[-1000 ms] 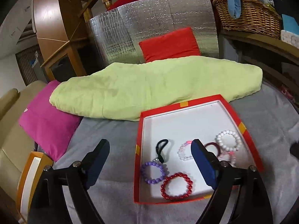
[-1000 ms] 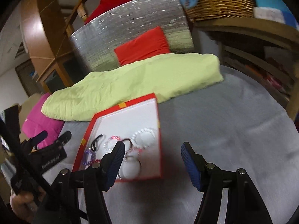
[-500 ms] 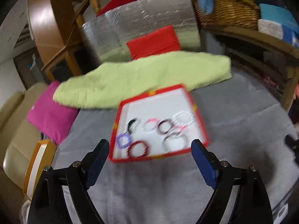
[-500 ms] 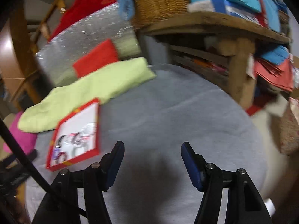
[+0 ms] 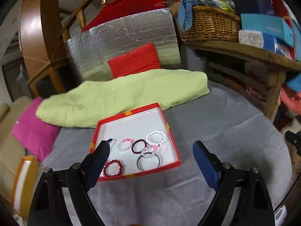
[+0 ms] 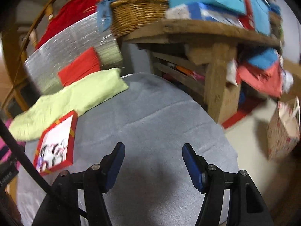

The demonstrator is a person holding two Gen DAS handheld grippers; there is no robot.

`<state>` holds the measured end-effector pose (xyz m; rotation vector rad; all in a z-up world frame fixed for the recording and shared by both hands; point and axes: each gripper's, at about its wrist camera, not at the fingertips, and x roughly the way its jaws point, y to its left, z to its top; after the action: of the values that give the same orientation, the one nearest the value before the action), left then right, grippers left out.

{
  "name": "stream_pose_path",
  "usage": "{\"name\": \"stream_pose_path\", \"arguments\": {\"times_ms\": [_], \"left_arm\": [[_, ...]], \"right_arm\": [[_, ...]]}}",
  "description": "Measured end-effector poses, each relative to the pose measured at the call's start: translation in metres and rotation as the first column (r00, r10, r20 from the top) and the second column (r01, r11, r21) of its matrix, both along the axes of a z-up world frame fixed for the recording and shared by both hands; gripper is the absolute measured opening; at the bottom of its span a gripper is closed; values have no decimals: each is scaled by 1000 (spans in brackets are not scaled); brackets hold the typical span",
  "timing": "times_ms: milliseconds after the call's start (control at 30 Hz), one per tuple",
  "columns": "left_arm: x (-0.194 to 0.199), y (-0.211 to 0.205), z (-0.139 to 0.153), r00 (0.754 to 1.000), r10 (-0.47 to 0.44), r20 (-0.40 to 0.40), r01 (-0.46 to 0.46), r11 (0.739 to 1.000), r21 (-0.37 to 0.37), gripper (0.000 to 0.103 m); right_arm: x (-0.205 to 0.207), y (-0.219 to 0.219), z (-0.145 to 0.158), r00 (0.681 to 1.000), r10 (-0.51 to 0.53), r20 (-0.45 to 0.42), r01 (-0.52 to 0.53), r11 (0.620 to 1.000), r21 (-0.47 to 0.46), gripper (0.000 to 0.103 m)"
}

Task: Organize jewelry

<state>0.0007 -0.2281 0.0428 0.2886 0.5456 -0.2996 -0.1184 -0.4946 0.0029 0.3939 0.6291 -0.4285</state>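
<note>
A shallow red box (image 5: 172,135) with a white floor lies on the grey cloth. Inside it lie several bracelets: a red bead one (image 5: 114,168), a white bead one (image 5: 155,138), a pink-and-clear one (image 5: 124,145), a dark maroon band (image 5: 139,146) and a dark bangle (image 5: 148,163). My left gripper (image 5: 149,162) hangs wide open just in front of the box, nothing between its fingers. In the right wrist view the red box (image 6: 72,131) sits far left, and my right gripper (image 6: 153,162) is open over bare grey cloth, well to the right of it.
A pale green cushion (image 5: 120,98) lies behind the box, with a red cushion (image 5: 134,60) and silver foil panel (image 5: 122,41) further back. A magenta cushion (image 5: 33,130) and an orange box (image 5: 22,184) sit left. A wooden shelf (image 6: 216,35) with a wicker basket (image 5: 208,24) stands right.
Both grippers have drawn back and swung right. The box now sits further off in the left view and has slid to the far left edge of the right view.
</note>
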Motion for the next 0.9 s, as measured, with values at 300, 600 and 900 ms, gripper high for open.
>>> {"name": "stream_pose_path", "arguments": {"times_ms": [300, 600, 900], "left_arm": [[50, 78, -47, 996, 77, -41, -78, 997, -22, 90], [56, 155, -62, 972, 172, -162, -176, 984, -10, 90], [39, 200, -51, 966, 211, -150, -219, 975, -34, 90]], "right_arm": [[70, 97, -3, 972, 234, -16, -234, 971, -44, 69], [116, 206, -15, 933, 353, -73, -360, 926, -115, 69], [121, 256, -18, 934, 352, -68, -358, 912, -199, 72]]}}
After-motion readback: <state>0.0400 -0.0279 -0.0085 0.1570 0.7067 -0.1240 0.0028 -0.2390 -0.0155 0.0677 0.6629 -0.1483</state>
